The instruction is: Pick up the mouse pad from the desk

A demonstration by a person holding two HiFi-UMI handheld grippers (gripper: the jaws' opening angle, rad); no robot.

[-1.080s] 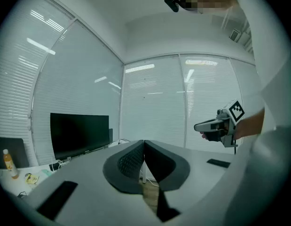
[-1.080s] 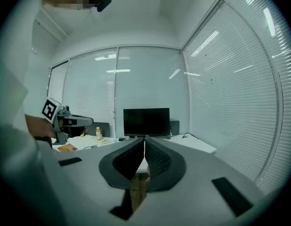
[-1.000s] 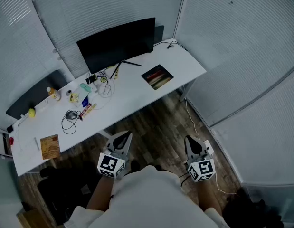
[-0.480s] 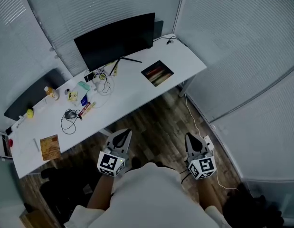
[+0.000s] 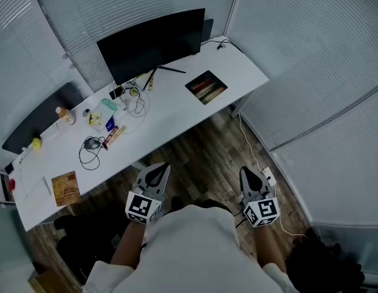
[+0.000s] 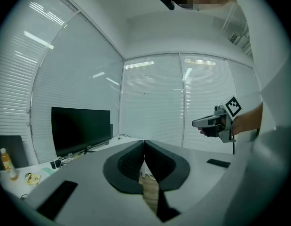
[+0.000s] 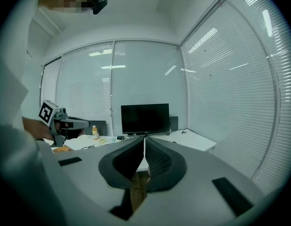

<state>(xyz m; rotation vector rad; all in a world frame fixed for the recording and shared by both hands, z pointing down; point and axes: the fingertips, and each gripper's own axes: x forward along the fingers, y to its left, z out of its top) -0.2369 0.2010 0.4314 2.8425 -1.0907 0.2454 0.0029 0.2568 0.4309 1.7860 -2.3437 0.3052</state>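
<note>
The mouse pad (image 5: 206, 86), dark with a red and yellow print, lies flat on the right part of the white desk (image 5: 176, 112), in front of the monitor's right end. Both grippers hover over the wooden floor, well short of the desk's front edge. My left gripper (image 5: 157, 171) is shut with nothing in it, and its jaws meet in the left gripper view (image 6: 144, 142). My right gripper (image 5: 247, 173) is also shut and empty (image 7: 145, 139). Each points toward the desk. The pad is too small to make out in the gripper views.
A black monitor (image 5: 152, 41) stands at the desk's back. Cables (image 5: 91, 146), a bottle (image 5: 65, 116), small packets and a brown patterned pad (image 5: 65, 188) lie on the left half. A dark chair back (image 5: 36, 118) stands behind the desk. A white power strip (image 5: 268, 177) lies on the floor by the right gripper.
Both grippers have edged slightly forward toward the desk, staying shut. The head view has shifted a little, so the desk sits higher and further right.
</note>
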